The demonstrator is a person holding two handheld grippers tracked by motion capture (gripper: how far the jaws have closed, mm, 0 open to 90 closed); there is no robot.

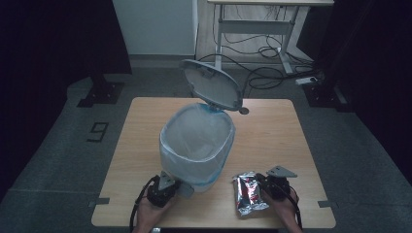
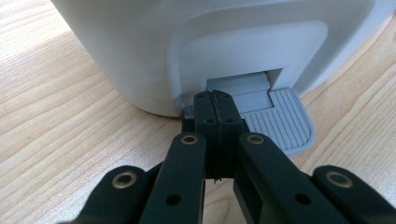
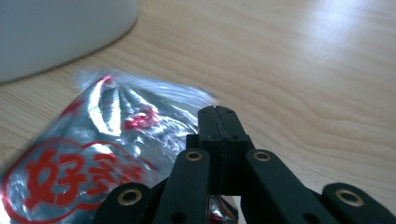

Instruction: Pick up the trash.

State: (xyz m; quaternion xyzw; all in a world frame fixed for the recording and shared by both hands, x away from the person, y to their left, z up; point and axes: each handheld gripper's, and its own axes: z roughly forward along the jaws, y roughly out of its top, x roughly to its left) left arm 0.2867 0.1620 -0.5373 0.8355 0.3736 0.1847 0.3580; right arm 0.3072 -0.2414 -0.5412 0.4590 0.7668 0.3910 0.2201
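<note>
The left tongs [image 2: 215,100], pressed together with nothing between them, bear on the grey pedal [image 2: 280,119] at the foot of the white bin [image 1: 197,145], whose lid [image 1: 211,83] stands raised. The right tongs [image 3: 218,113] are closed on the edge of the silver snack packet [image 3: 93,154], which lies on the bench [image 1: 272,126] just right of the bin. Judged from here: keep the pedal pressed, lift the packet clear of the rim, then release it over the liner
</note>
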